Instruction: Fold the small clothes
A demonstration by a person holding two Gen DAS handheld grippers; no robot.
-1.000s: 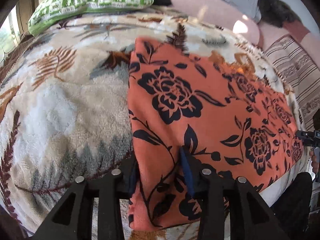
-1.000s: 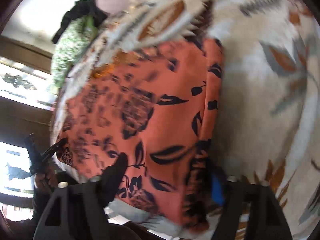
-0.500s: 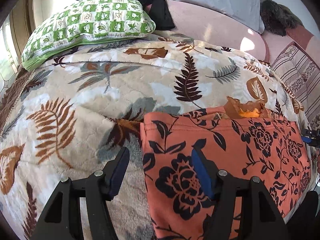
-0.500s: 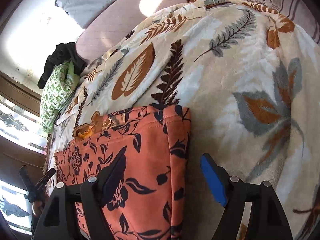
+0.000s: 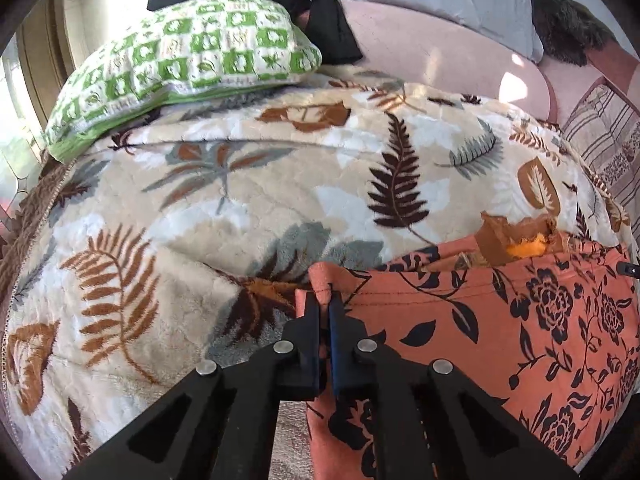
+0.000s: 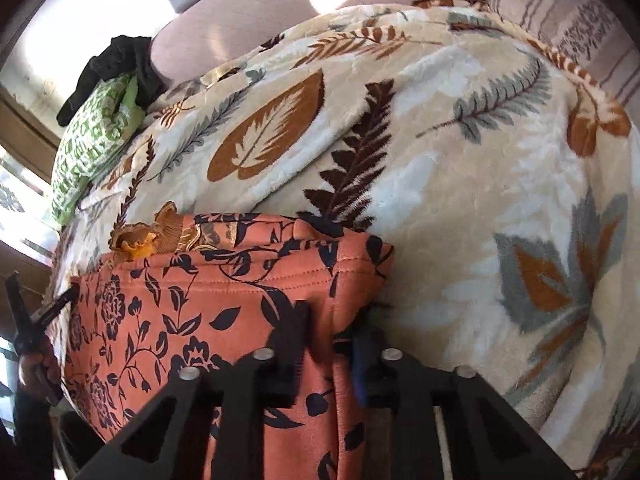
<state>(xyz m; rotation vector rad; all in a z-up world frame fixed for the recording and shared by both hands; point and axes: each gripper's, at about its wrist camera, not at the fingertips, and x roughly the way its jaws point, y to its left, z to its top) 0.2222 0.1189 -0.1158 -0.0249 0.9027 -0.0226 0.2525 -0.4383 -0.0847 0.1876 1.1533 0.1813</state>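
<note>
**Garment gripped at both far corners, fold pending**

Garment under inspection: a salmon-orange fabric piece printed with black roses and leaves, lying flat on a cream plush blanket with brown and grey fern motifs, near its front edge.

Left gripper: fingers pressed together on a small pinch of the garment's far left corner; cloth puckers up between the tips.

Right gripper: fingers straddle the far right corner with a band of cloth between them. They appear closed on it, though blur at the blue pad leaves the firmness of the hold unconfirmed.

Step in hand, by judgement: both far corners are taken in readiness for a fold. The next move calls for lifting the two corners together, level, and carrying the hemmed edge over the body of the cloth so the edges meet without skew.

Not determinable: the garment's near edge is cut off behind the gripper bodies in both views, so its full outline and type cannot be stated. A crumpled orange-brown scrap at the far hem may be a lining or a separate item. A green-and-white checked pillow lies well apart.
</note>
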